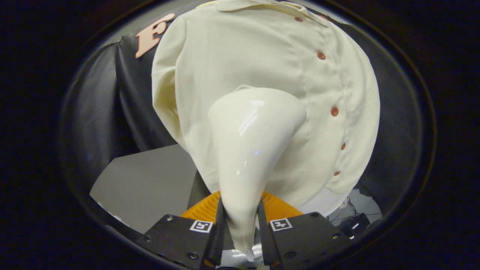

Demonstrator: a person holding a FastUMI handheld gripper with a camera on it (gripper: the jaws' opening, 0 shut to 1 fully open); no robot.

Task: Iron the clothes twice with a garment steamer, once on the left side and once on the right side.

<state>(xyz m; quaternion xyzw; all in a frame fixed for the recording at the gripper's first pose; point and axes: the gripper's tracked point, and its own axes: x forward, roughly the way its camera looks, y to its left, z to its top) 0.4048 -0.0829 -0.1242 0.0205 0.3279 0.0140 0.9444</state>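
The gripper holds the glossy cream-white plastic garment steamer by its narrow handle — both fingers press on it from either side, closed down to the handle's width. The steamer widens toward its broad head, which sits against the front of the pale cream button-up shirt hanging just ahead, to the left of its row of reddish-brown buttons. A grey tabletop lies below the shirt — behind it, black cloth.
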